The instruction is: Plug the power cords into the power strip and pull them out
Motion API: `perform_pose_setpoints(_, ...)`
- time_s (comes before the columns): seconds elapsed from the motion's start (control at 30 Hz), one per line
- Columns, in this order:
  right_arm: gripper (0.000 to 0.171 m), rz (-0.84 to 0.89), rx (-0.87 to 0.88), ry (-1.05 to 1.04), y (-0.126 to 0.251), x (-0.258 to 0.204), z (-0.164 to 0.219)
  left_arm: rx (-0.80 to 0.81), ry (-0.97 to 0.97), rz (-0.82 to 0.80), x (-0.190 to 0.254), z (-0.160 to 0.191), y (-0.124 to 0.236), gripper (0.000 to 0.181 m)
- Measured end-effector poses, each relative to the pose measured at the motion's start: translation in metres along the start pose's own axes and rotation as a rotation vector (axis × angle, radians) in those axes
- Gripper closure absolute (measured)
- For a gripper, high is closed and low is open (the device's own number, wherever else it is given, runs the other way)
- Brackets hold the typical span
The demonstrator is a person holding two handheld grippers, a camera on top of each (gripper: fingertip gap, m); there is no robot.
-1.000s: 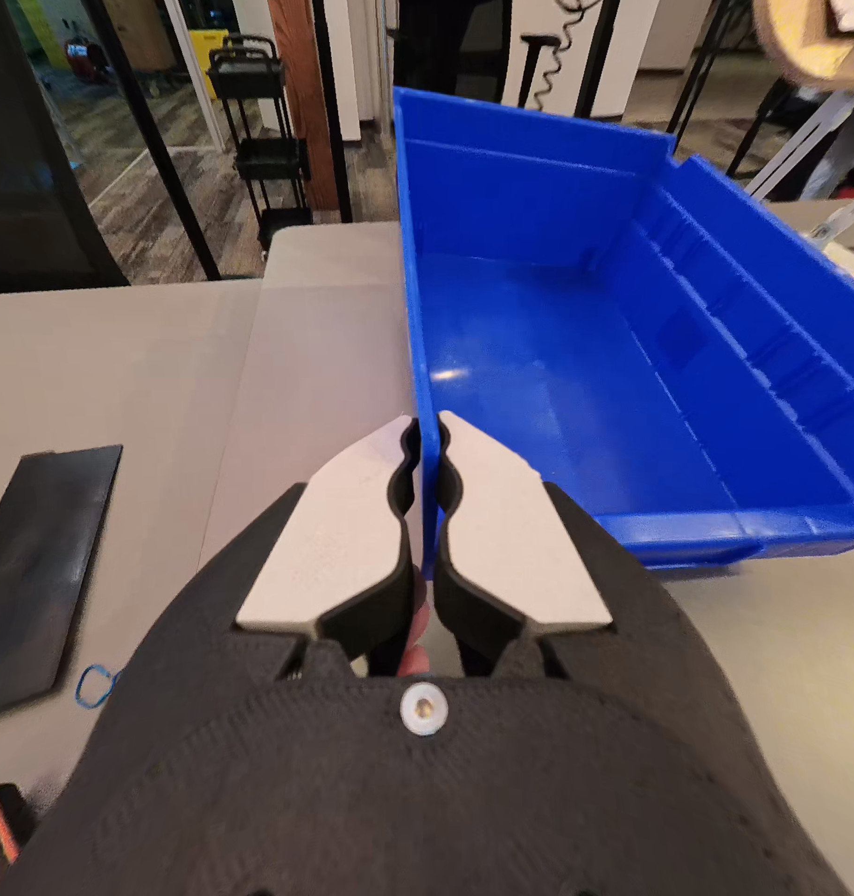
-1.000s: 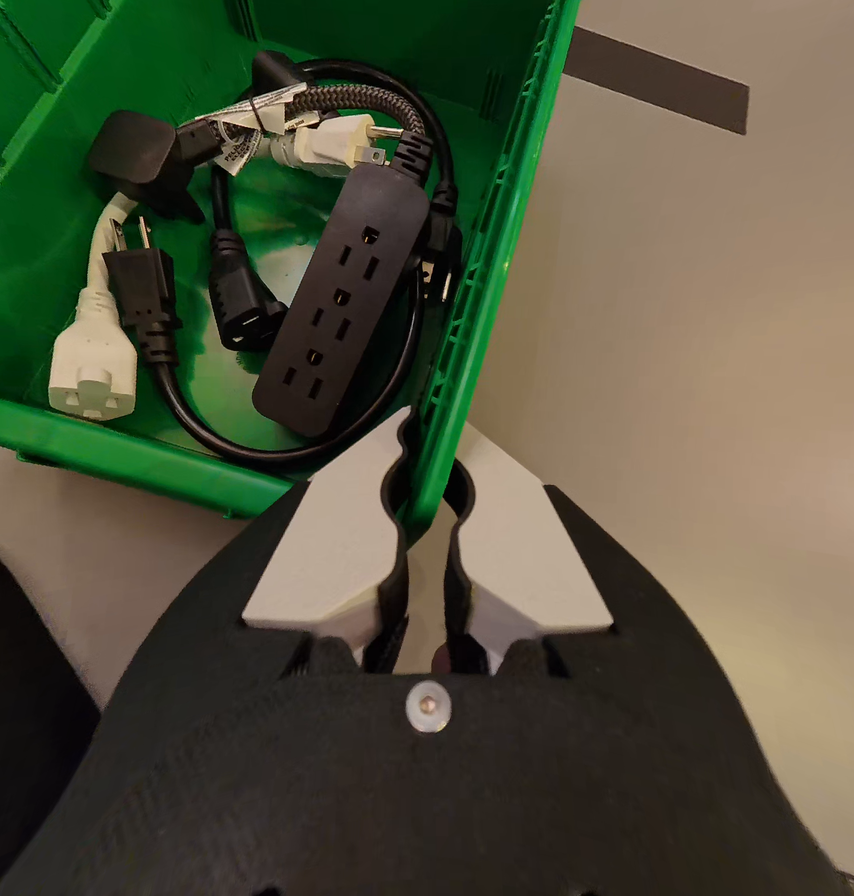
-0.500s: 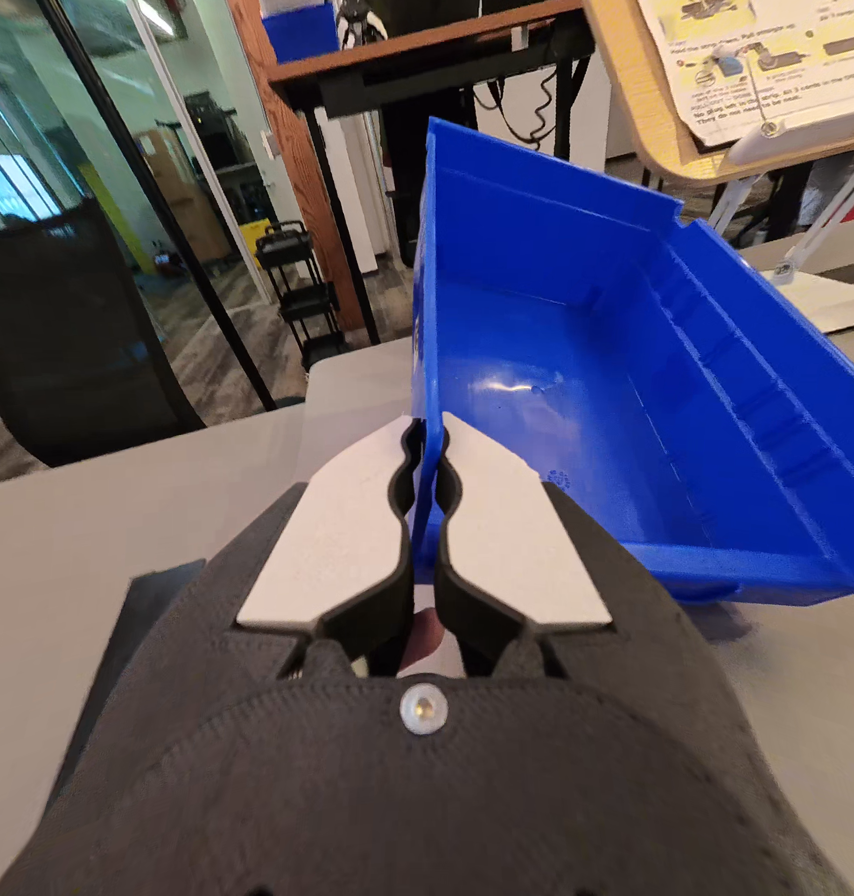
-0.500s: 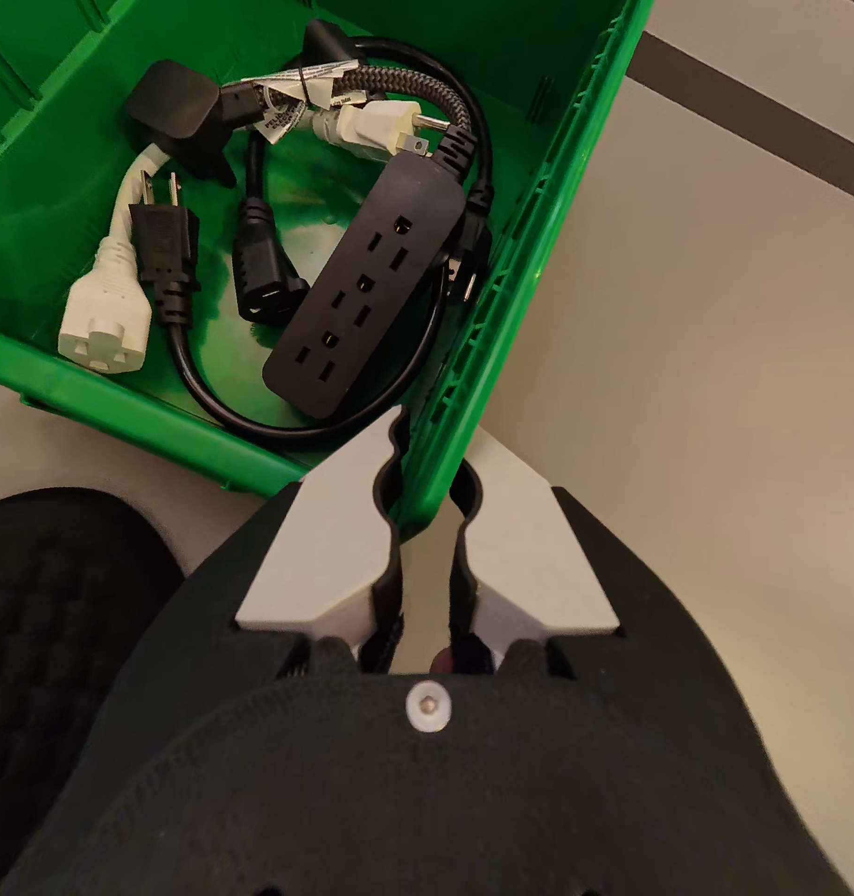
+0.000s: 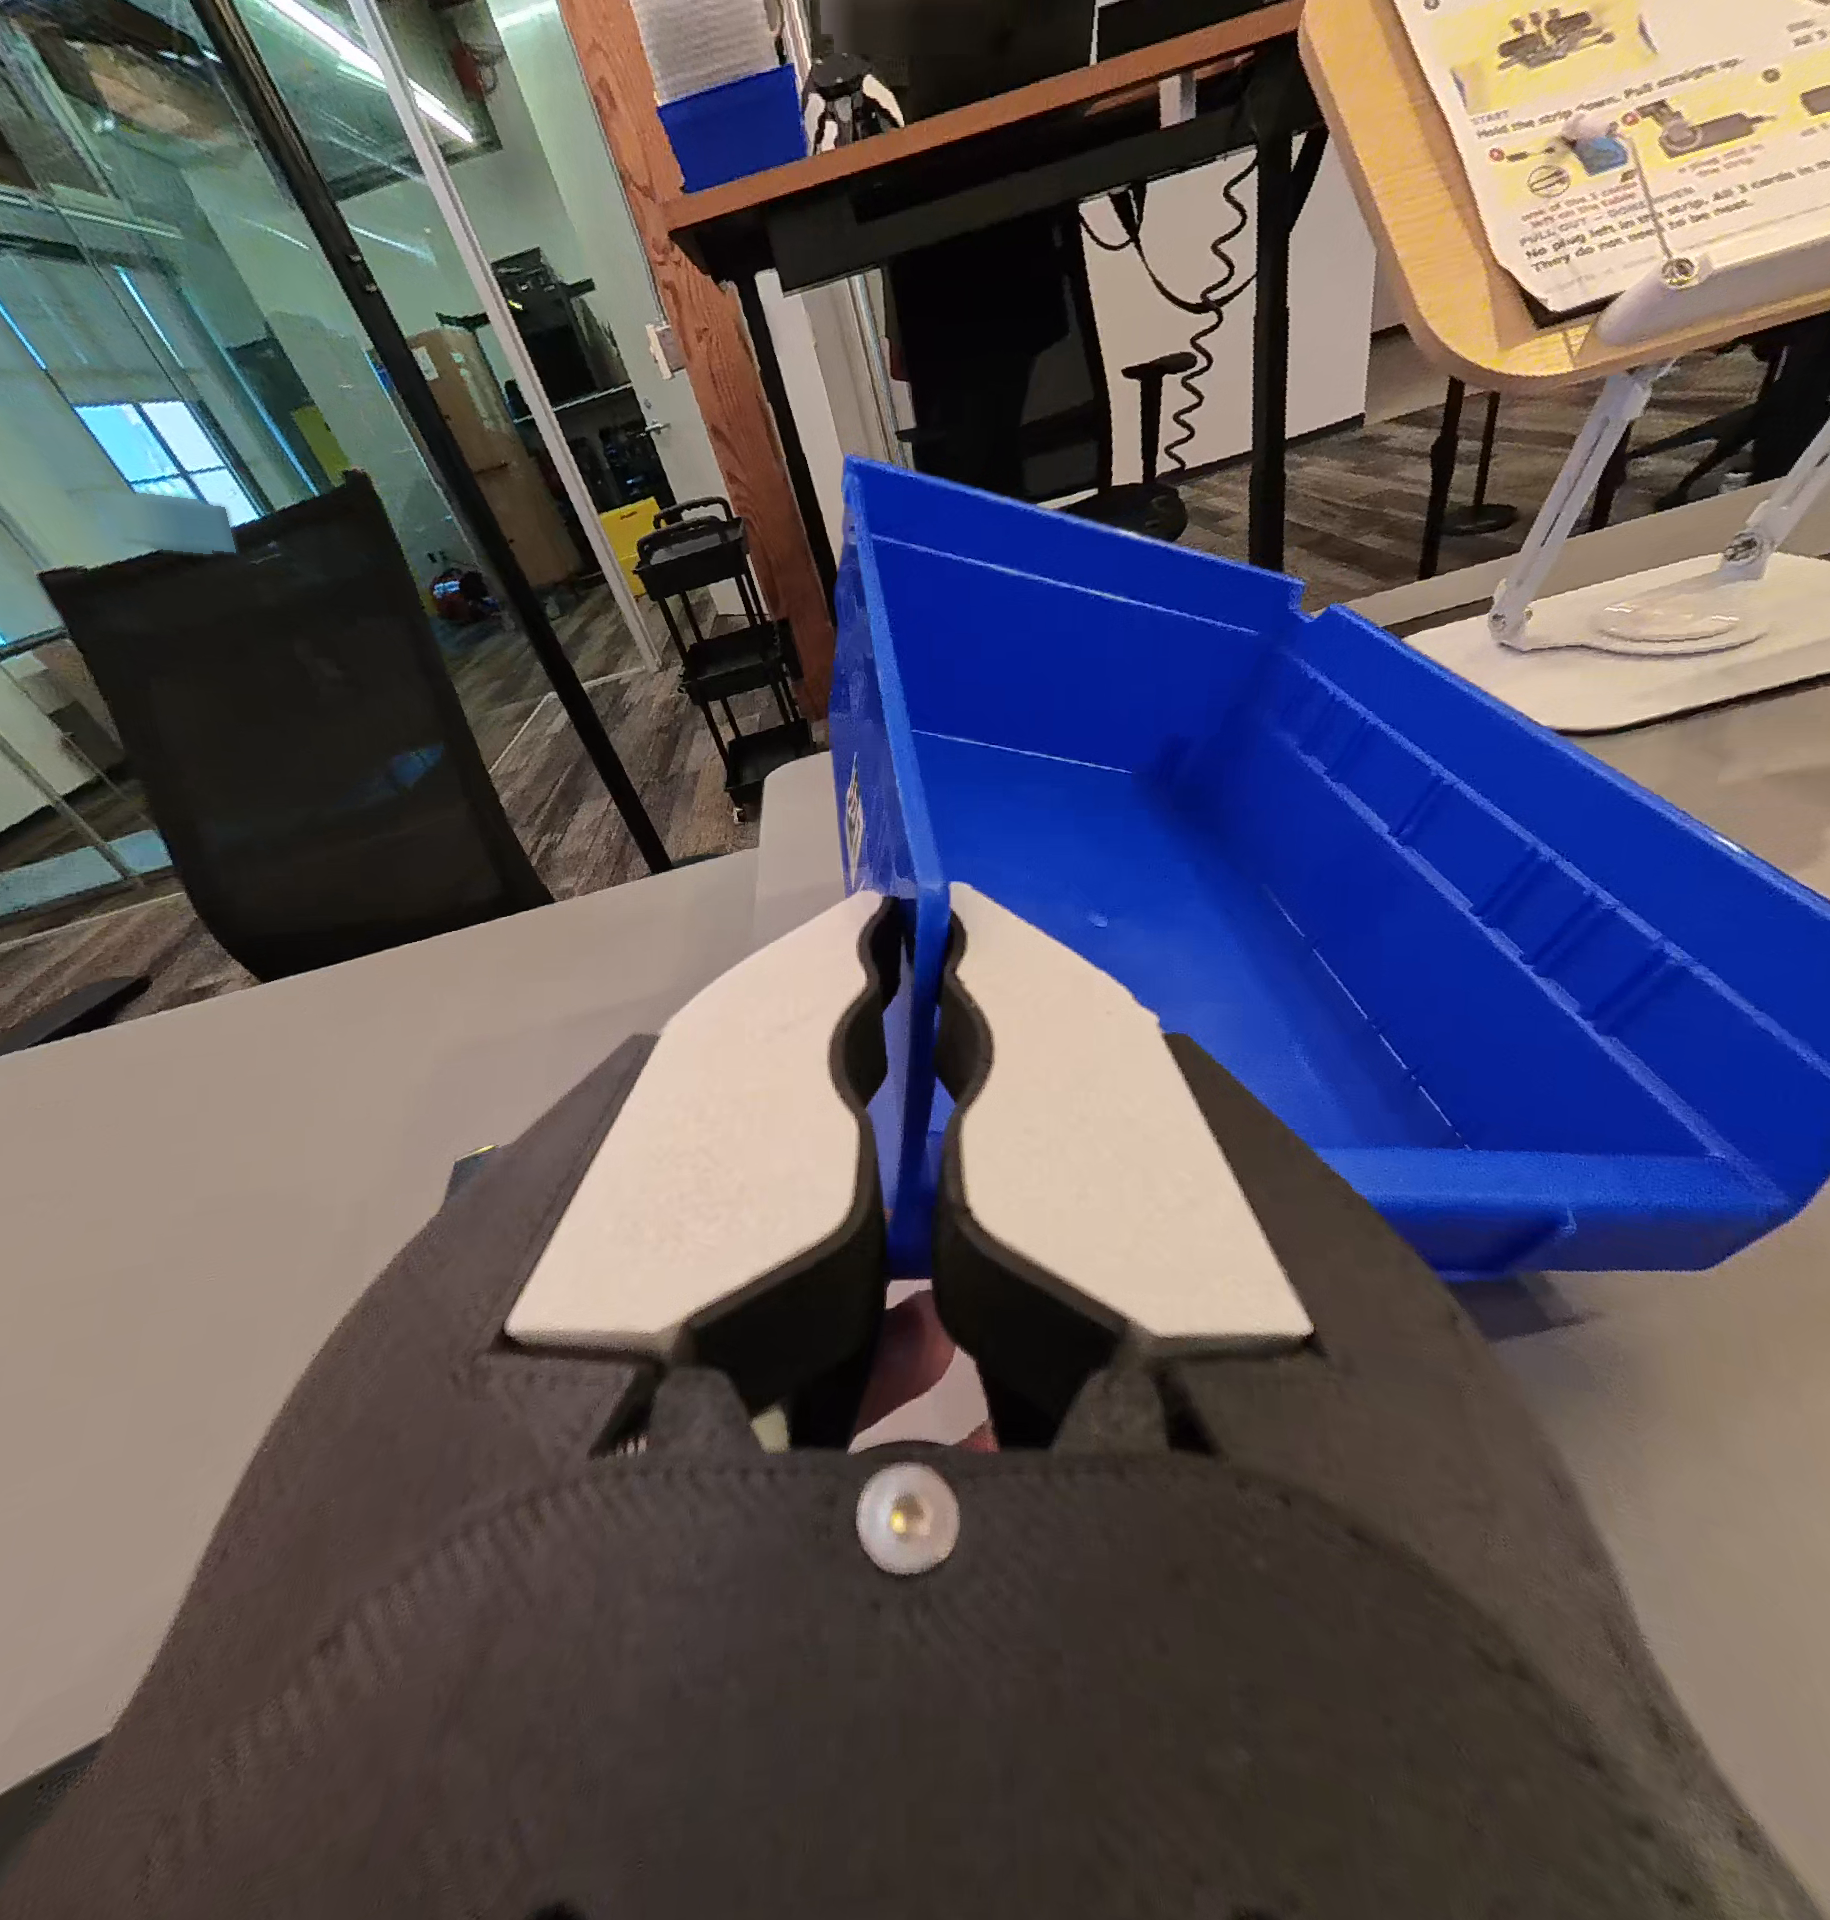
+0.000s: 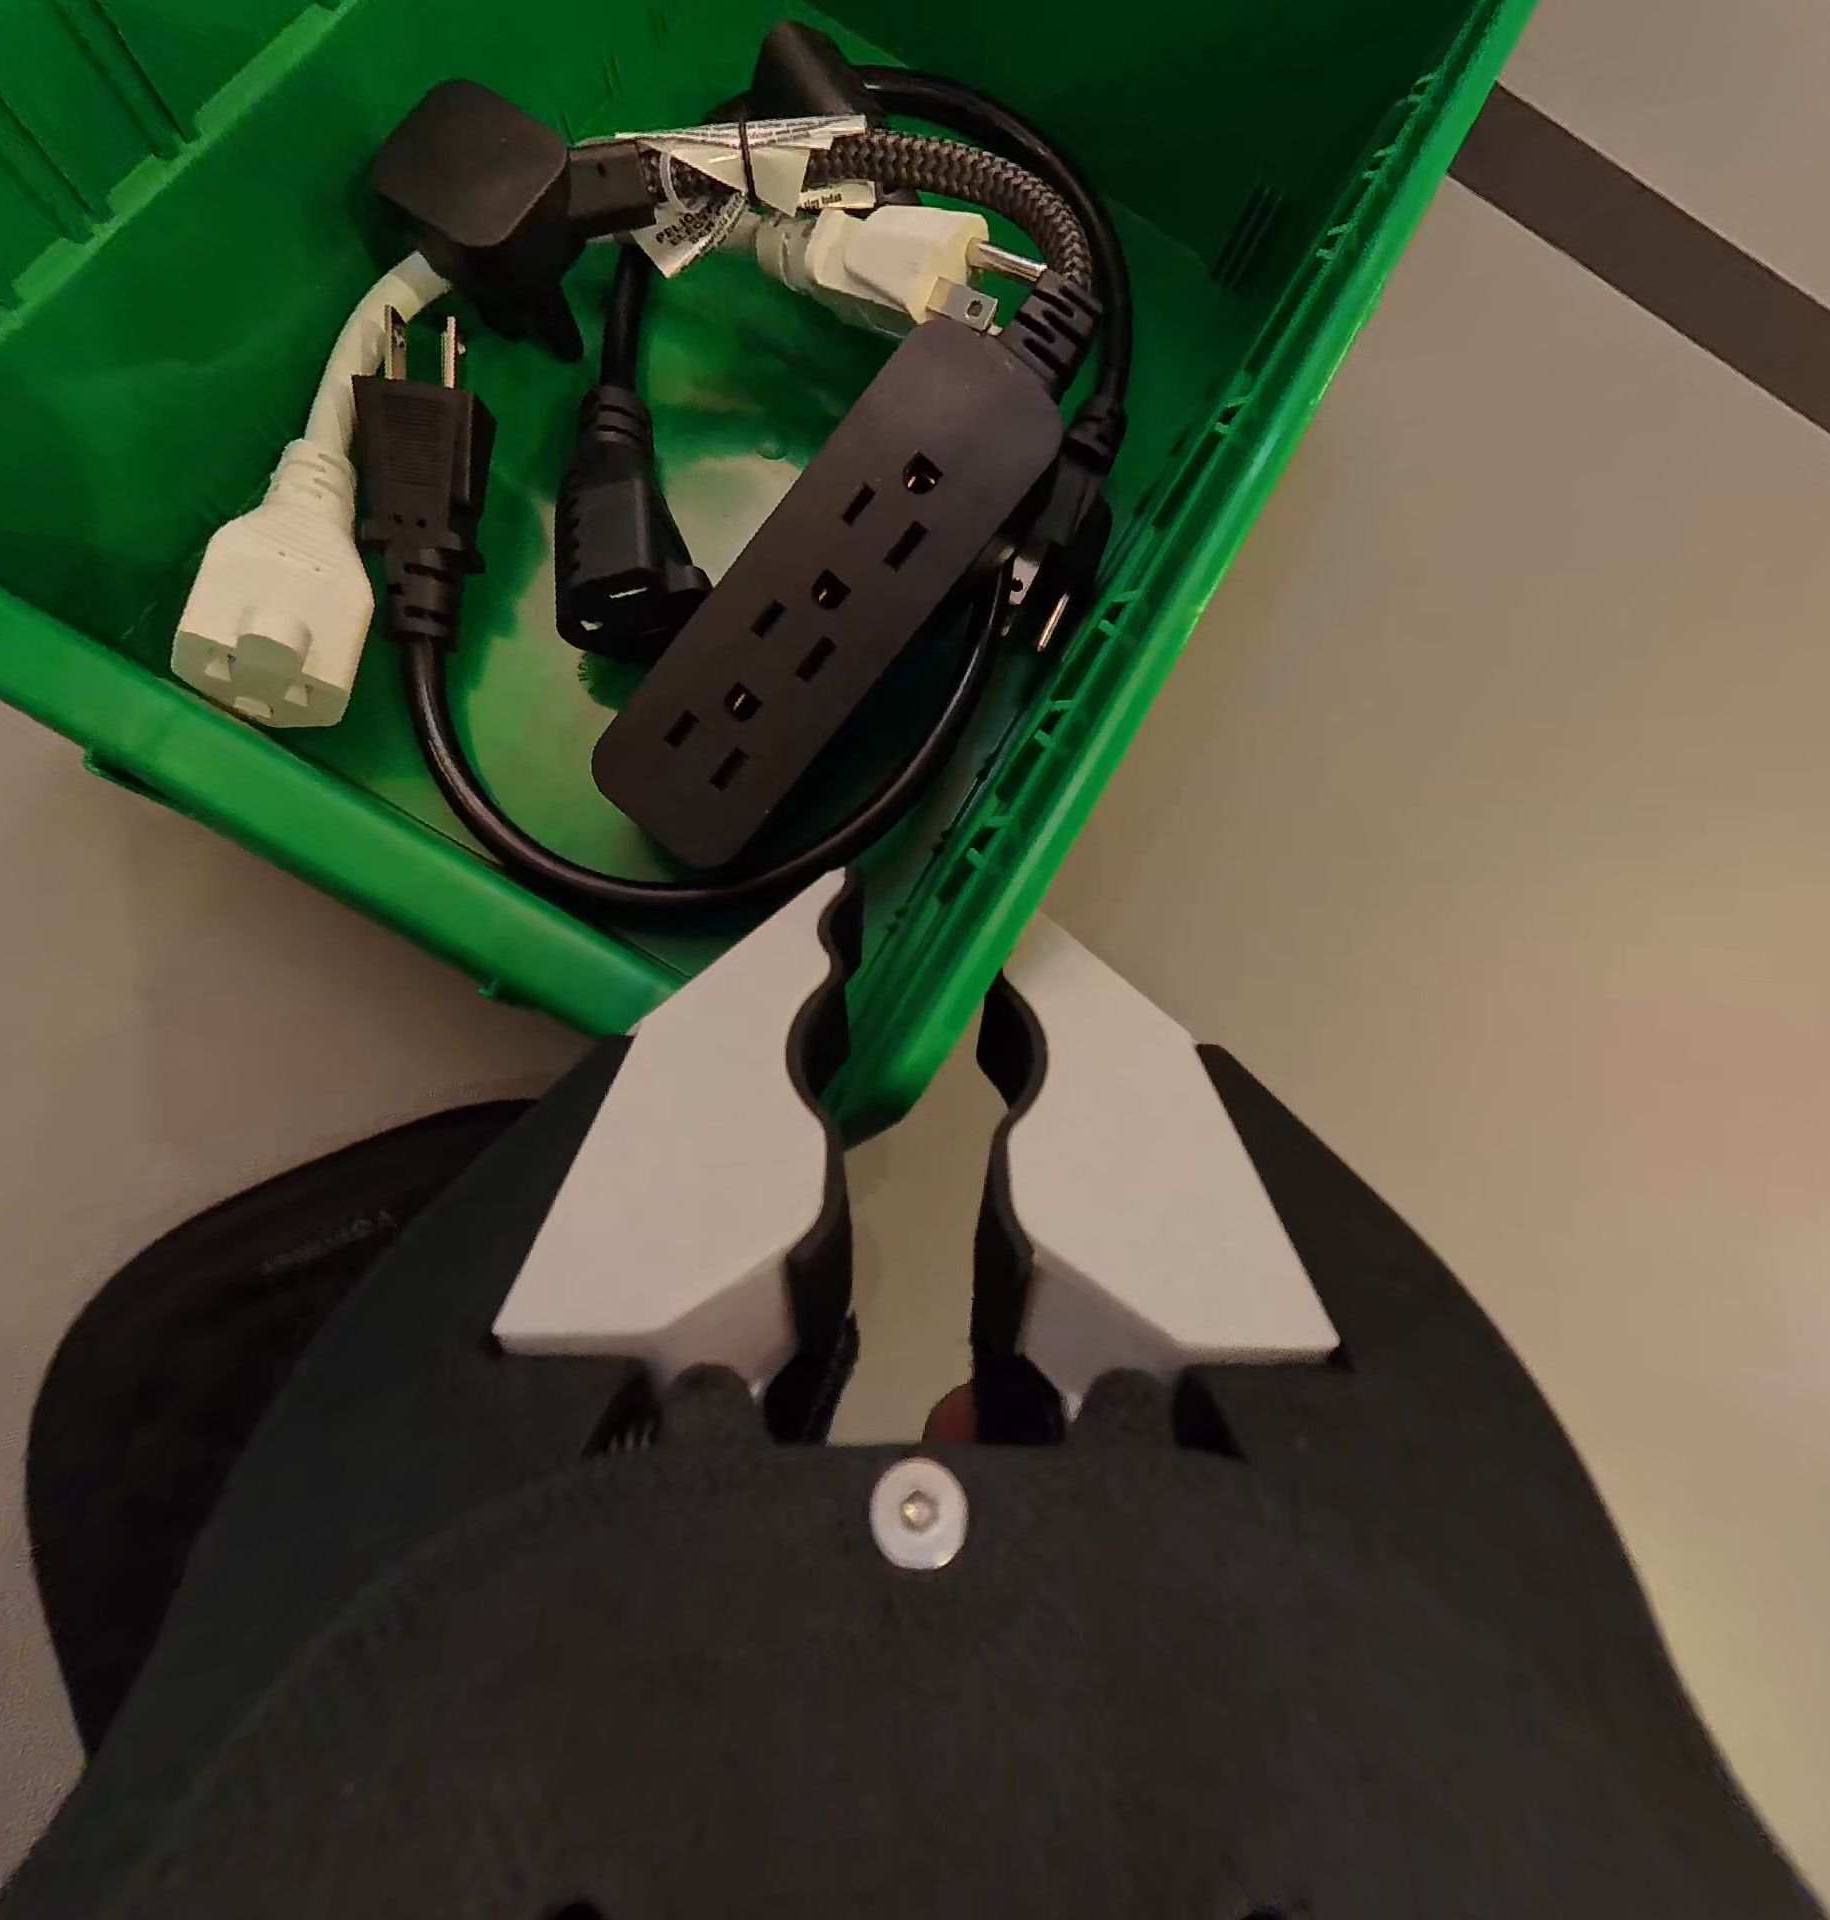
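Observation:
My left gripper (image 5: 919,935) is shut on the side wall of an empty blue bin (image 5: 1306,935) and holds it tilted above the grey table. My right gripper (image 6: 916,940) is shut on the side wall of a green bin (image 6: 1181,582) near its corner. Inside the green bin lie a black power strip (image 6: 828,623) with three outlets facing up, a white cord (image 6: 267,603) with its plug (image 6: 895,265), a black cord (image 6: 417,488) and a black braided cord (image 6: 942,166) with a flat plug (image 6: 469,187). Nothing is plugged into the strip.
The grey table (image 5: 267,1143) runs left of the blue bin. A white stand (image 5: 1659,613) with an instruction board (image 5: 1617,156) is at the back right. A black office chair (image 5: 267,707) stands beyond the table. A black object (image 6: 215,1351) lies below the green bin; dark tape (image 6: 1659,364) crosses the table.
The blue bin has been lifted and tilted further in my left gripper, and the view has swung up. The green bin has turned and shifted in my right gripper's view; its contents have kept their places.

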State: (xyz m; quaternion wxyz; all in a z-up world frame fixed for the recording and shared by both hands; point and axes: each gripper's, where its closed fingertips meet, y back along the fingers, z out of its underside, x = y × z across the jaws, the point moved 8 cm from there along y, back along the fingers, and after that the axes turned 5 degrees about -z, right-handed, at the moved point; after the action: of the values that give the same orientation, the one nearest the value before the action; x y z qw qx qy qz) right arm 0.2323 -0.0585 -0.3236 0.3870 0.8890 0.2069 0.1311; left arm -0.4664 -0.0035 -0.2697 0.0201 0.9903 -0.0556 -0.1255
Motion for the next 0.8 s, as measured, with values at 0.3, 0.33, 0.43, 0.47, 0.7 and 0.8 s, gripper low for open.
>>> perform_pose_setpoints(0.3,0.149,-0.059,0.010,0.040,-0.015,-0.045,-0.020,0.037,-0.053,-0.044,-0.011,-0.005,0.034,0.179)
perform_pose_setpoints(0.33,0.147,-0.068,0.014,0.044,-0.017,-0.051,-0.023,0.046,-0.051,-0.049,-0.012,-0.006,0.037,0.179)
perform_pose_setpoints(0.43,0.147,-0.081,0.021,0.054,-0.024,-0.067,-0.033,0.062,-0.034,-0.060,-0.017,-0.010,0.045,0.179)
perform_pose_setpoints(0.47,0.147,-0.086,0.025,0.054,-0.027,-0.072,-0.036,0.068,-0.025,-0.066,-0.019,-0.011,0.048,0.179)
perform_pose_setpoints(0.7,0.145,-0.117,0.054,0.070,-0.045,-0.114,-0.059,0.109,0.021,-0.090,-0.036,-0.015,0.070,0.179)
perform_pose_setpoints(0.8,0.144,-0.140,0.061,0.078,-0.054,-0.132,-0.070,0.129,0.047,-0.104,-0.044,-0.015,0.080,0.179)
